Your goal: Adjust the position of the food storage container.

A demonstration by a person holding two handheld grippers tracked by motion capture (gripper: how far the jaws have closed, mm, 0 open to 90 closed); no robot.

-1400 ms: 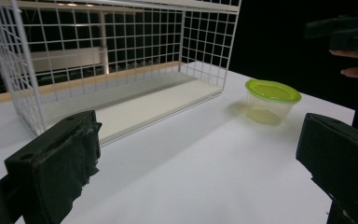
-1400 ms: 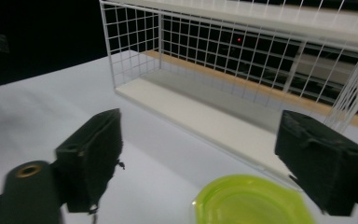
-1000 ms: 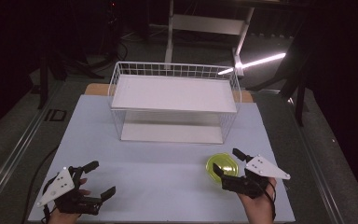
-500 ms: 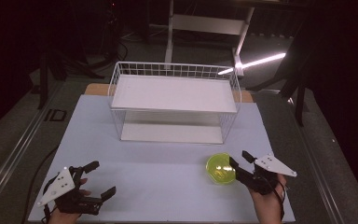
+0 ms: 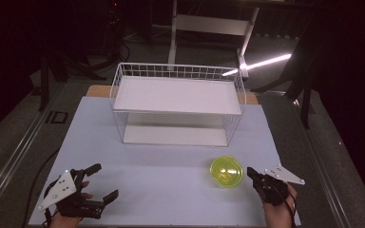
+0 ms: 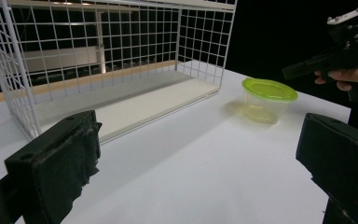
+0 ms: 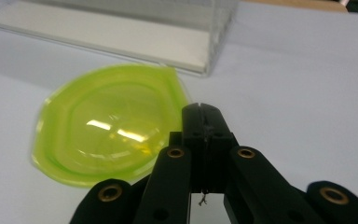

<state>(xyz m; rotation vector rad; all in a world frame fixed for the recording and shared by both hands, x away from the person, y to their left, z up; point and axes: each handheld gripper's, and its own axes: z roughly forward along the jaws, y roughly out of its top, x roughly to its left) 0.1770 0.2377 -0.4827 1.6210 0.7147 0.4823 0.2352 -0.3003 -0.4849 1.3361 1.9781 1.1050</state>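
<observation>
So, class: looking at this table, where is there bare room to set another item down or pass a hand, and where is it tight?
The widest bare patch lies between the wire basket, the left gripper and the green-lidded container. Bare strips also flank the basket out to the table edges. It is tight at the front right, where the shut right gripper sits just beside the container.

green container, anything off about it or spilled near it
Nothing stands out. The green container sits upright on the table, lid on, no spill around it; the right gripper, jaws shut, is beside it.

lab | dark room, lone lit white table [image 5: 171, 190], camera stand legs [image 5: 173, 28]
</observation>
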